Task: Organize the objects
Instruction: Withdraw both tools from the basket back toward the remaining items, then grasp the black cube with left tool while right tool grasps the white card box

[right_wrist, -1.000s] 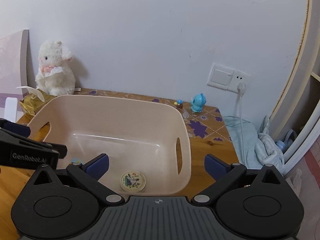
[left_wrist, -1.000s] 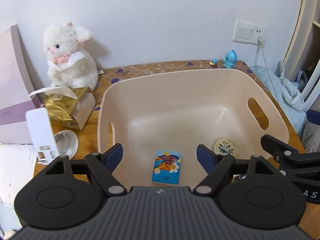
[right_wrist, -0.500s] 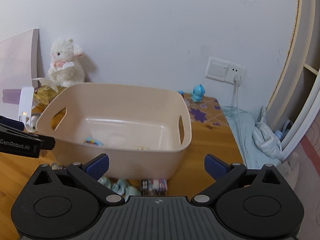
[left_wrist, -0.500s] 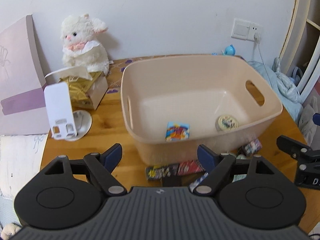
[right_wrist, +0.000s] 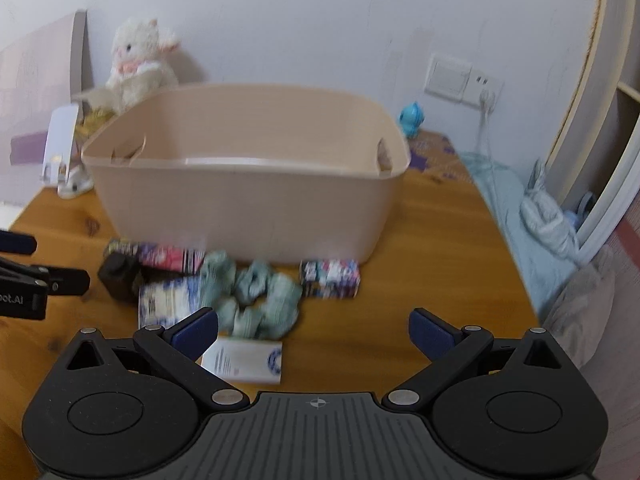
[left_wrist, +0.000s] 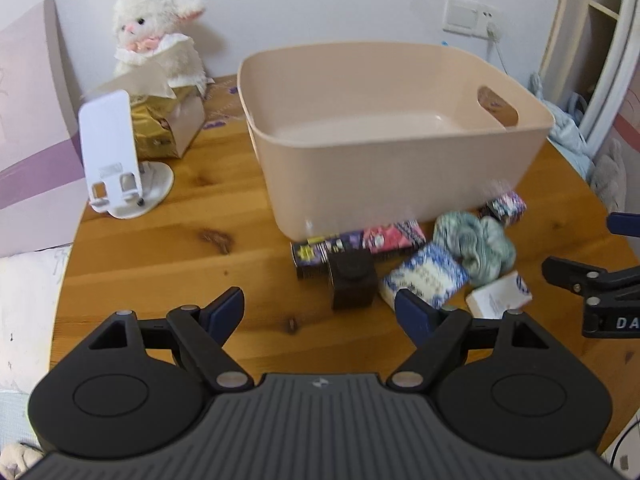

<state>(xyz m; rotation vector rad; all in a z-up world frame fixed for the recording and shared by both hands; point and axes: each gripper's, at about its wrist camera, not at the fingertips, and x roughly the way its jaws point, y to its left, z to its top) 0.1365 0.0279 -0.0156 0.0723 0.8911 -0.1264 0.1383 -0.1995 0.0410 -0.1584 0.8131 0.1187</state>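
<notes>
Over the last second we drew both hand-held grippers back from above the beige bin (left_wrist: 400,168) and lowered them toward the clutter in front of it. The left hand-held gripper (left_wrist: 320,308) stood wide open and empty just short of the black cube (left_wrist: 352,280). The right hand-held gripper (right_wrist: 314,330) gaped empty over the teal scrunchie (right_wrist: 256,296). We judged the next pickup was beginning; those items still lay on the surface (left_wrist: 160,260), outside the bin.

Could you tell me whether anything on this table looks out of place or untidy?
Yes. A loose heap lies on the table in front of the beige bin rather than in it: a long printed box, a black cube, a teal scrunchie and small packets, lying at mixed angles.
</notes>
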